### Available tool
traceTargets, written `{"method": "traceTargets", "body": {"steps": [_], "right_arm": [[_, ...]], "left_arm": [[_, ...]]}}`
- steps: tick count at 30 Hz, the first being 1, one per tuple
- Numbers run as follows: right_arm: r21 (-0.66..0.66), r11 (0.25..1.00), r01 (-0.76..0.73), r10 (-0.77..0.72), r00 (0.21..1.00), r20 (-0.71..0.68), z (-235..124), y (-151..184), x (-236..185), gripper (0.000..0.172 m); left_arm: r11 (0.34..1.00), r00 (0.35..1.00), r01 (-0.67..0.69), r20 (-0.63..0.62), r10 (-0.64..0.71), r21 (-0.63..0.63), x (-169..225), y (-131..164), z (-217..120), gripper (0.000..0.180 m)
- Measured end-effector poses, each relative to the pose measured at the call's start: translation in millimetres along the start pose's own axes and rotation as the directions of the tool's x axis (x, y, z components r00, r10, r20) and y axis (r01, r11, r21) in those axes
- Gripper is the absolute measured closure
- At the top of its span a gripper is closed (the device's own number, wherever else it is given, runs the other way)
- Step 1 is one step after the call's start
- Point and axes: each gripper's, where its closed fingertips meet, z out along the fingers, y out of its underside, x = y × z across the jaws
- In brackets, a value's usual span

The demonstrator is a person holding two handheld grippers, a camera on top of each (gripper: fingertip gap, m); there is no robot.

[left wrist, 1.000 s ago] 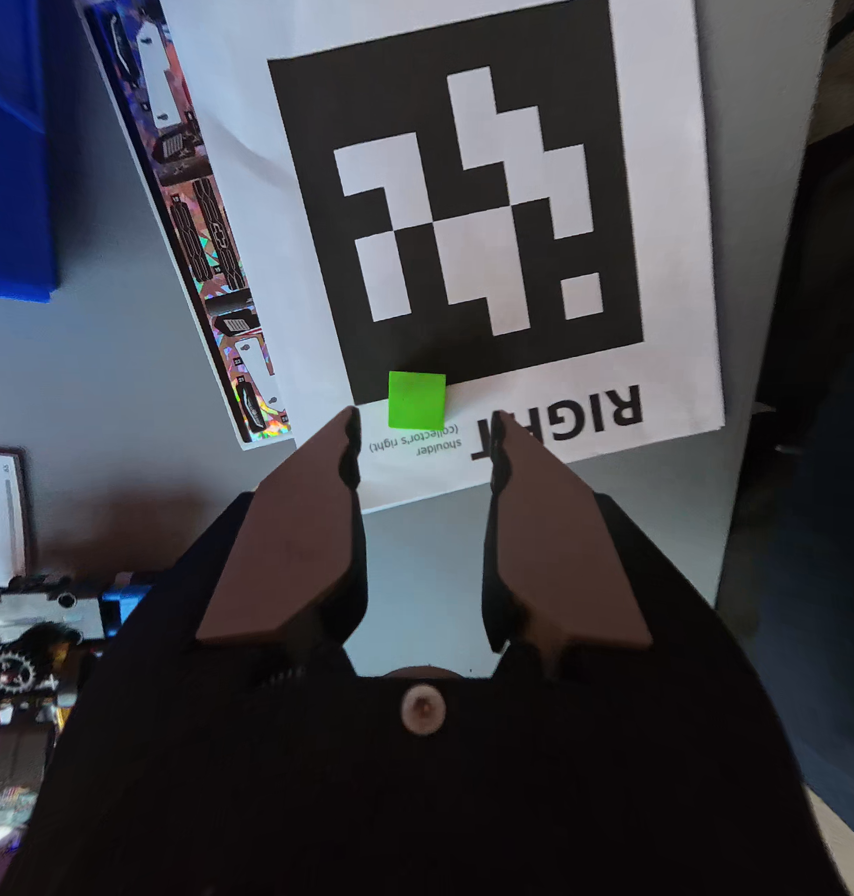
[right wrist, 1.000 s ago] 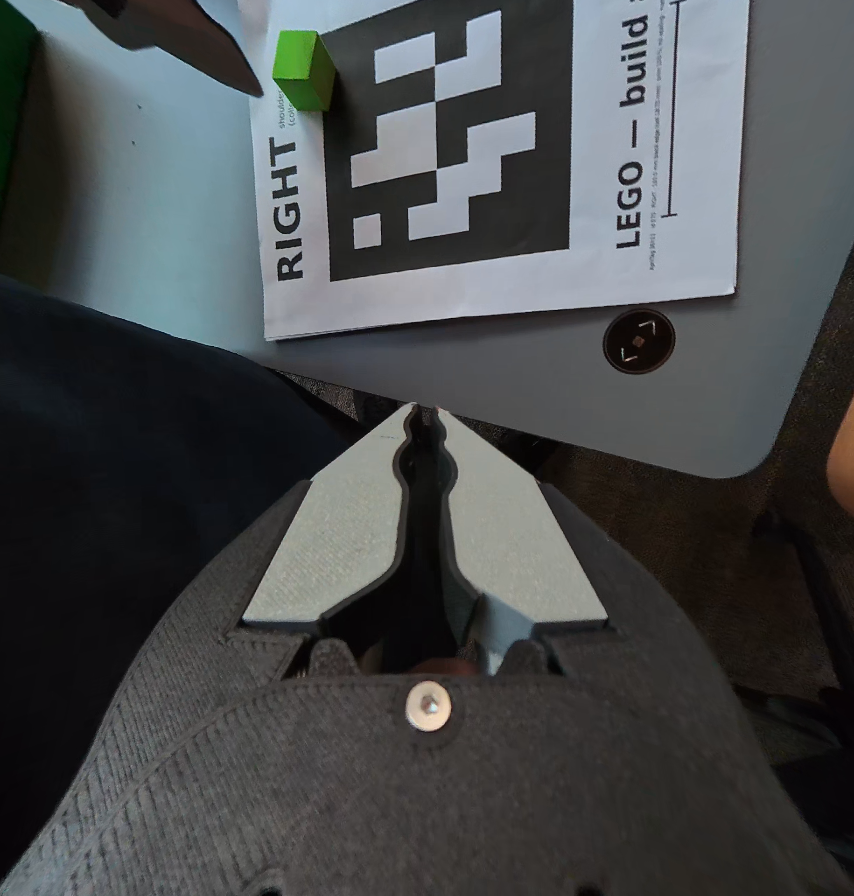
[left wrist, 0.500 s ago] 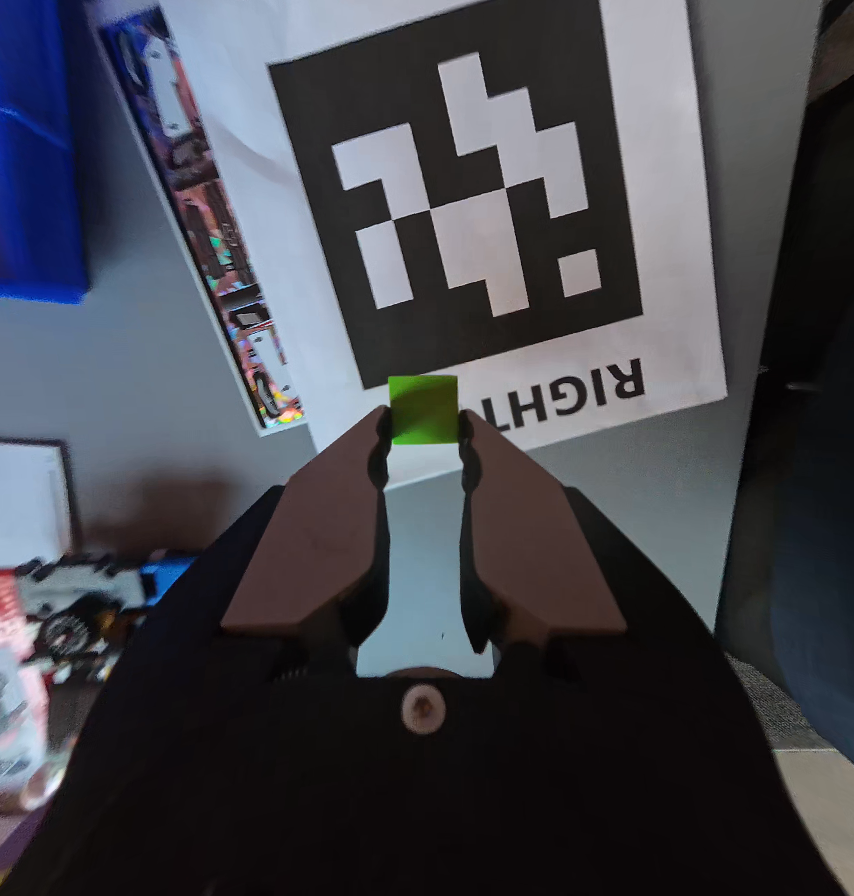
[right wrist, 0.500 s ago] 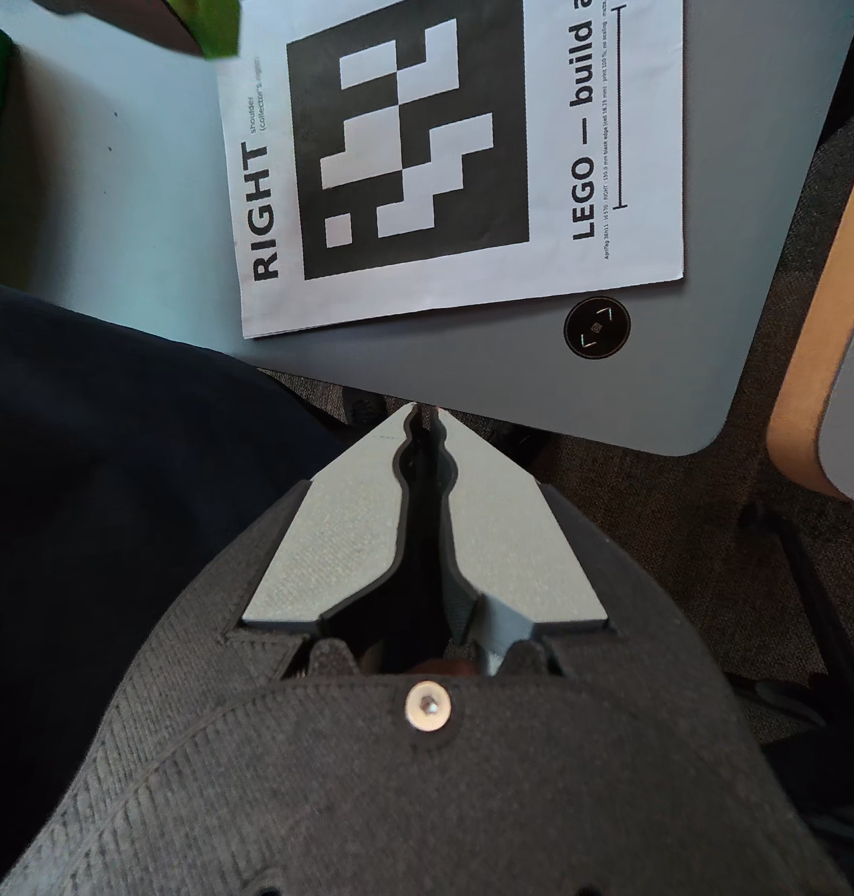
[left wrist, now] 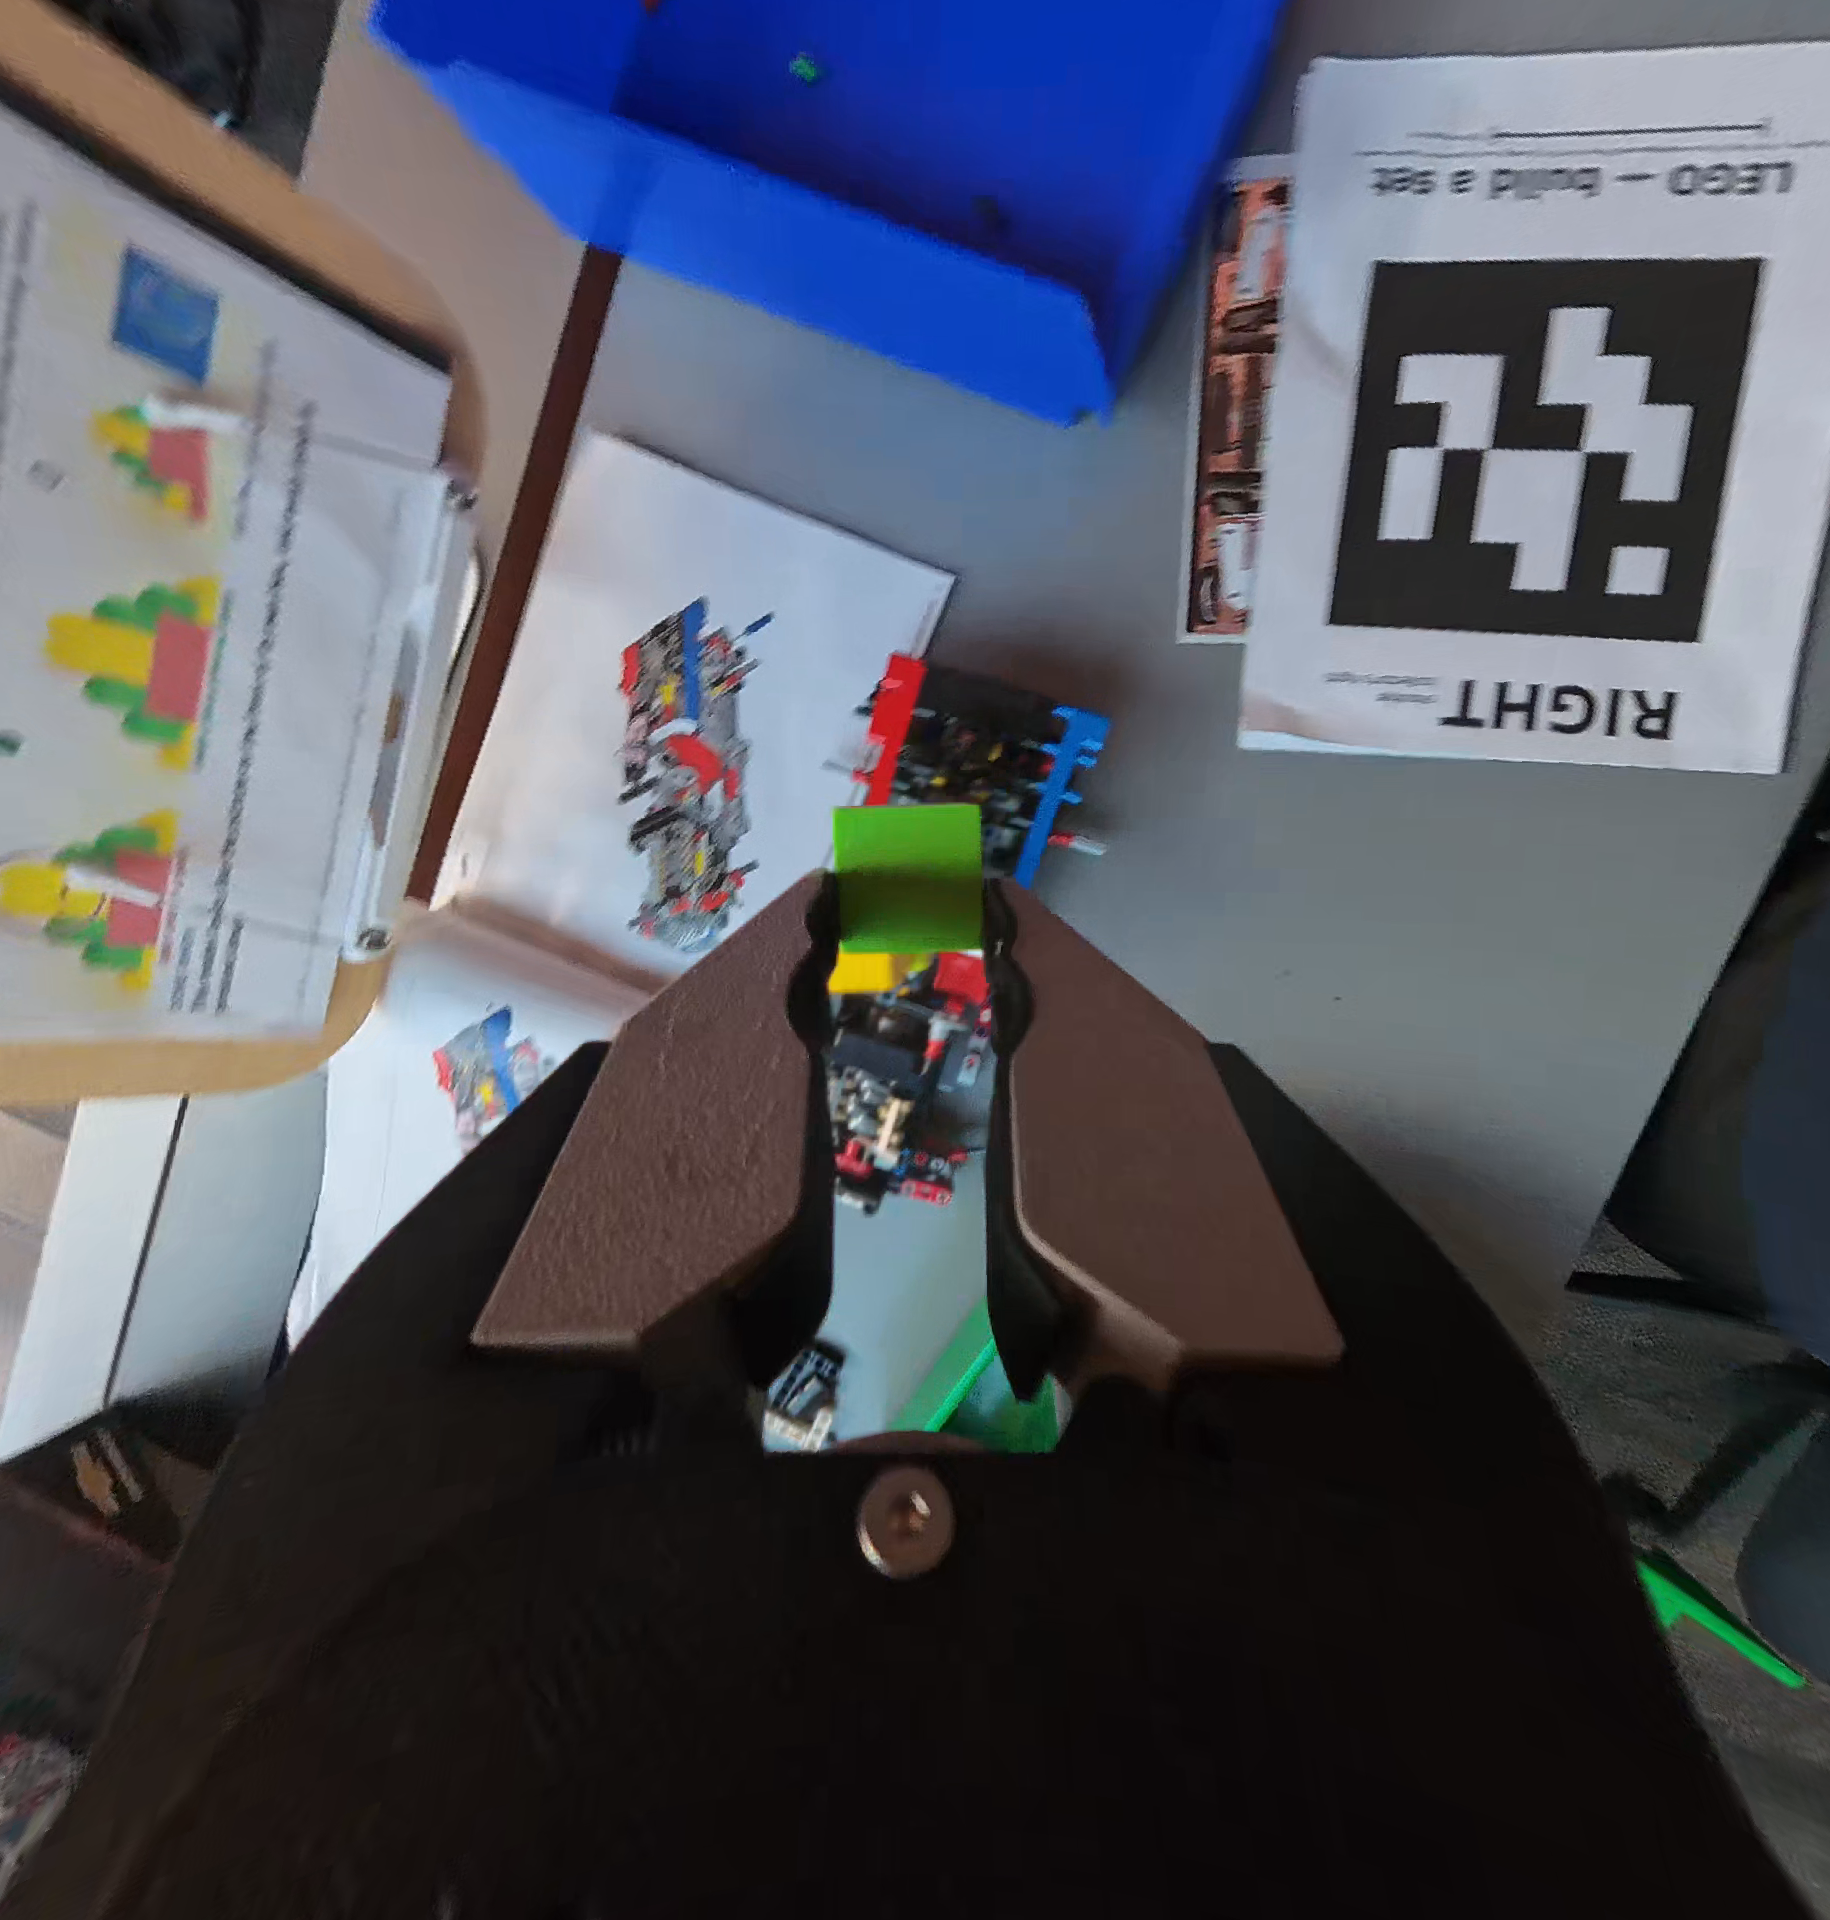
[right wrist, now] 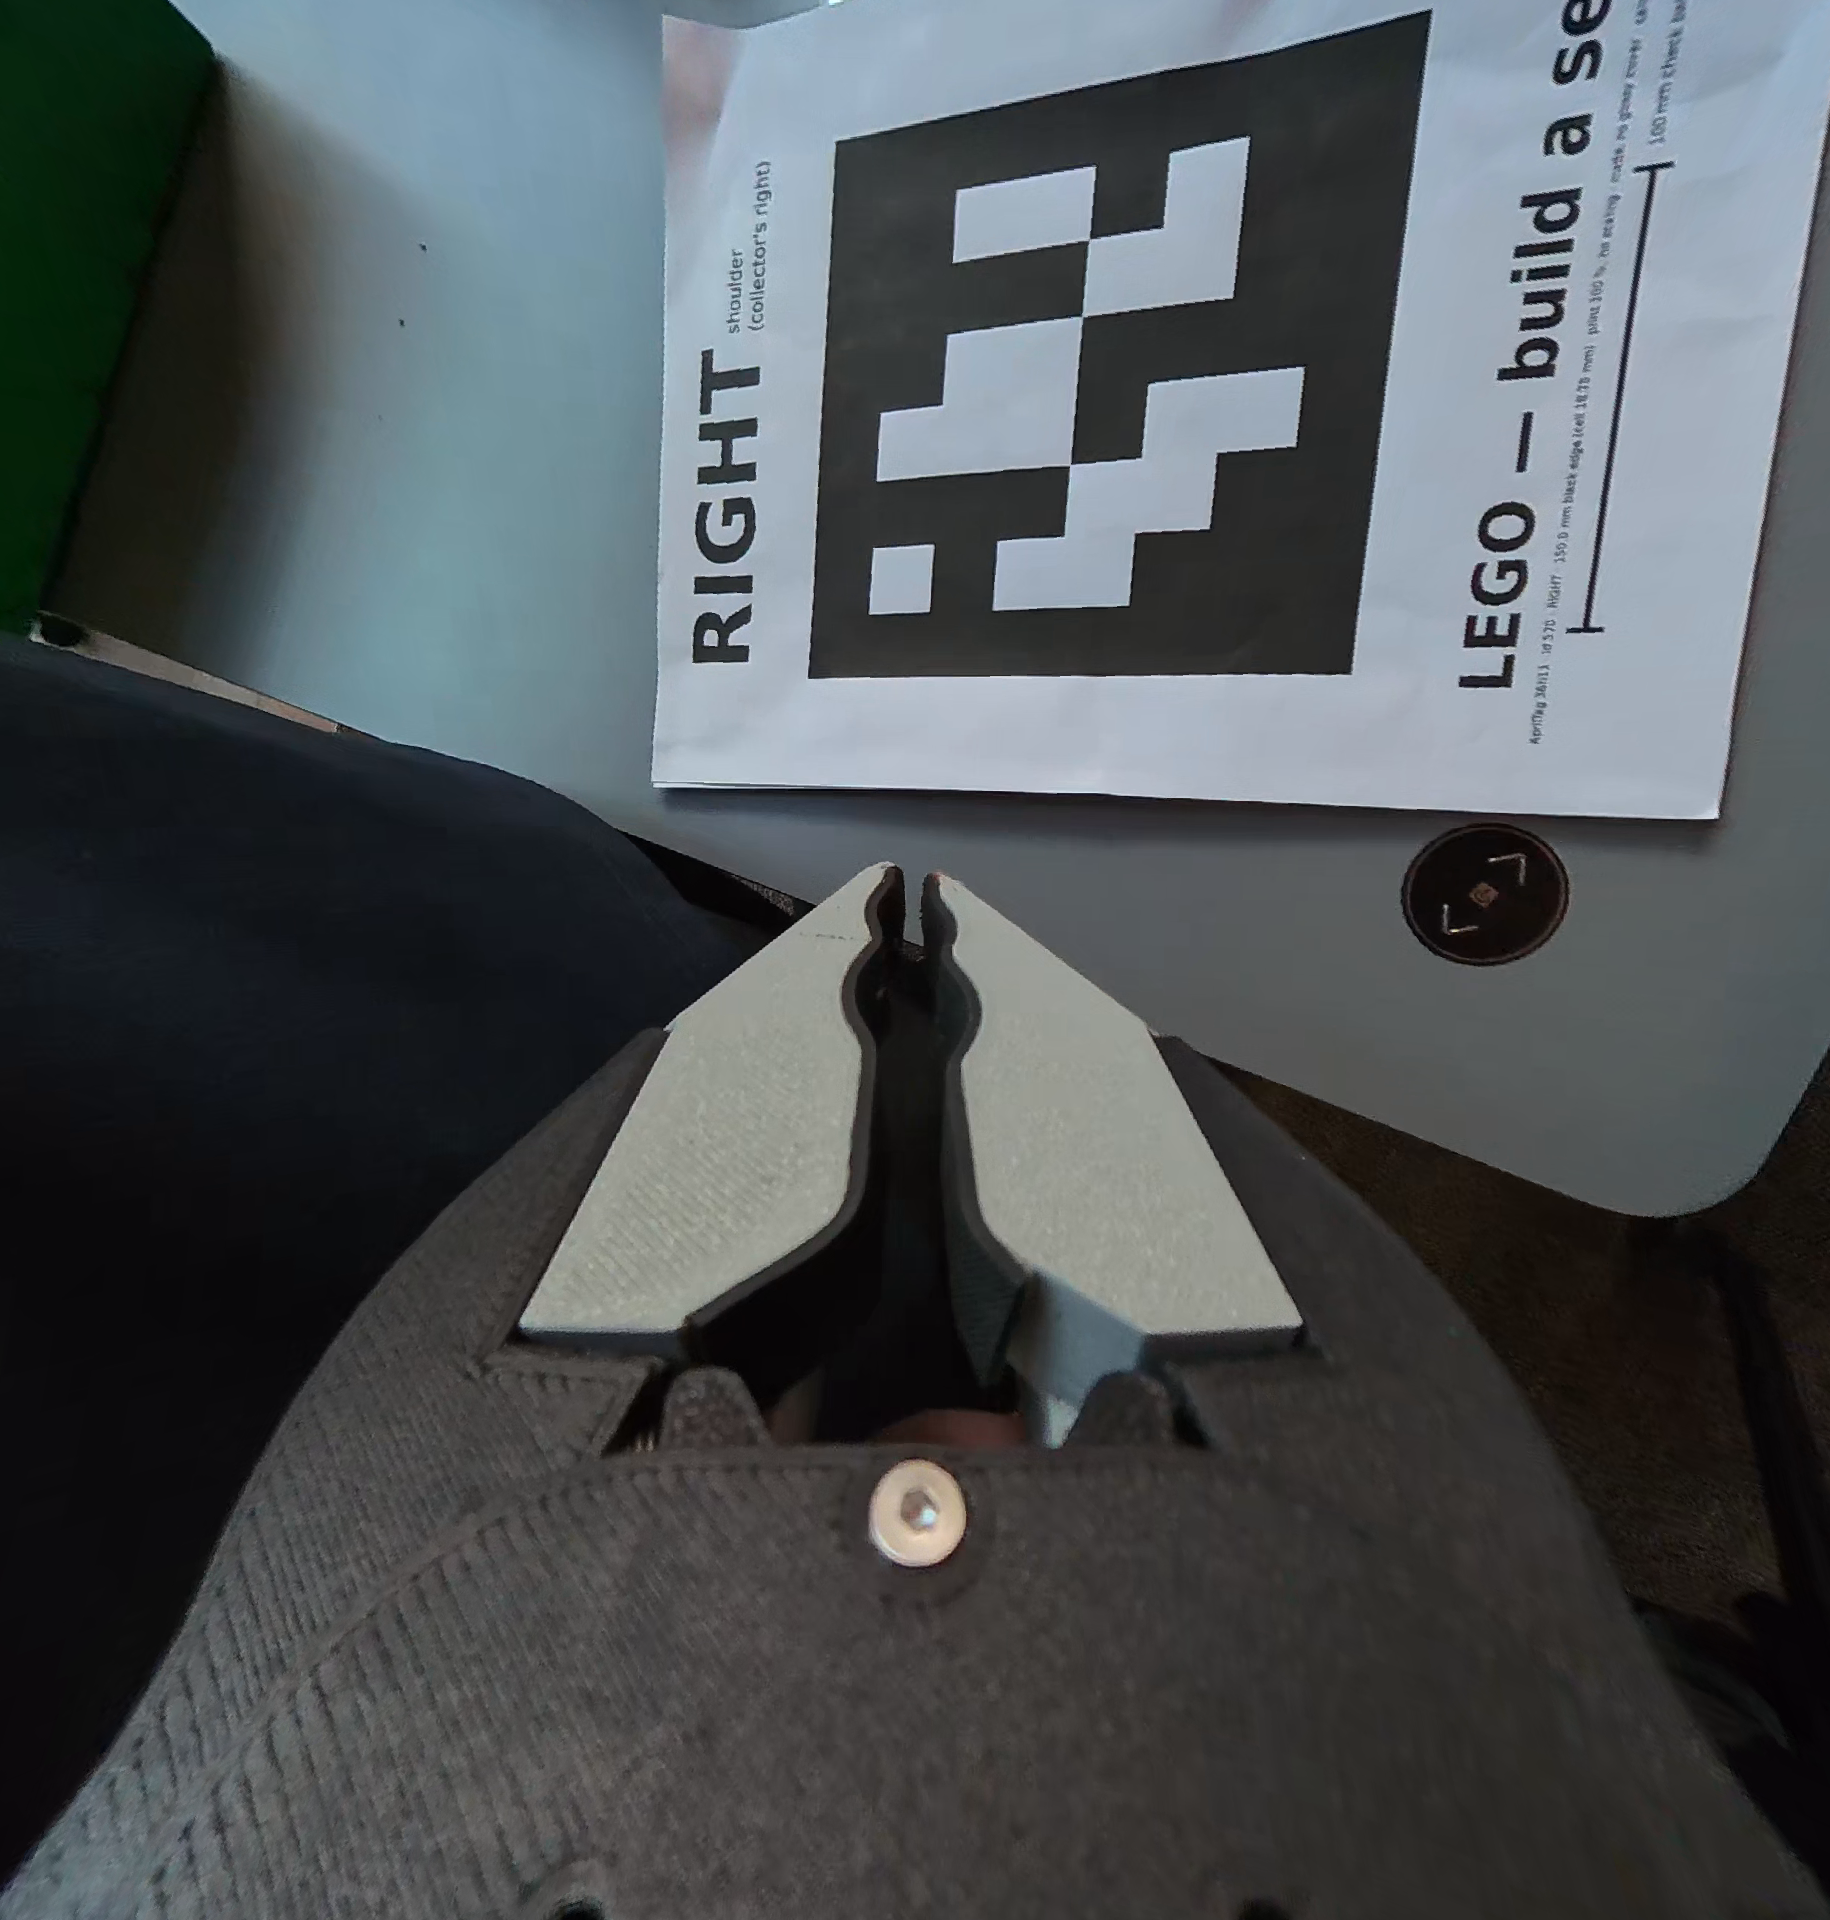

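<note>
Left wrist view: the left gripper (left wrist: pixel 909 914) has its brown fingers clamped on a green block (left wrist: pixel 906 878), up over a grey table (left wrist: pixel 1358 935) crowded with a brick model (left wrist: pixel 978 748), an instruction sheet (left wrist: pixel 599 675), a blue bin (left wrist: pixel 838 177), a clipboard (left wrist: pixel 163 520) far left. Right wrist view: the right gripper (right wrist: pixel 913 883) sits with jaws together and bare, near the table edge (right wrist: pixel 1150 935), a printed marker sheet (right wrist: pixel 1202 416) beyond, dark floor (right wrist: pixel 1773 1351) at right.
</note>
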Motion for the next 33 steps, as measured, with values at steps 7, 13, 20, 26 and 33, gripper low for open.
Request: {"method": "traceTargets", "body": {"steps": [7,13,20,26,33], "right_arm": [[0.007,1.0,-0.007,0.007,1.0,-0.013,-3,-2,1,0.17],[0.011,1.0,-0.025,0.025,0.999,-0.023,-7,2,1,0.17],[0.018,0.999,-0.029,0.03,0.999,-0.033,-9,1,3,0.17],[0.022,0.999,-0.032,0.033,0.999,-0.039,-11,0,4,0.17],[0.021,0.999,-0.034,0.035,0.999,-0.037,-10,0,4,0.171]], "left_arm": [[0.995,0.995,0.101,-0.021,-0.102,-0.023,-26,28,11,0.156],[0.991,0.992,0.102,-0.059,-0.107,-0.084,-24,43,30,0.155],[0.992,0.993,0.087,-0.073,-0.094,-0.095,-22,41,36,0.155],[0.991,0.994,0.079,-0.071,-0.087,-0.105,-22,41,40,0.156],[0.991,0.994,0.07,-0.081,-0.08,-0.117,-19,44,42,0.156]]}}
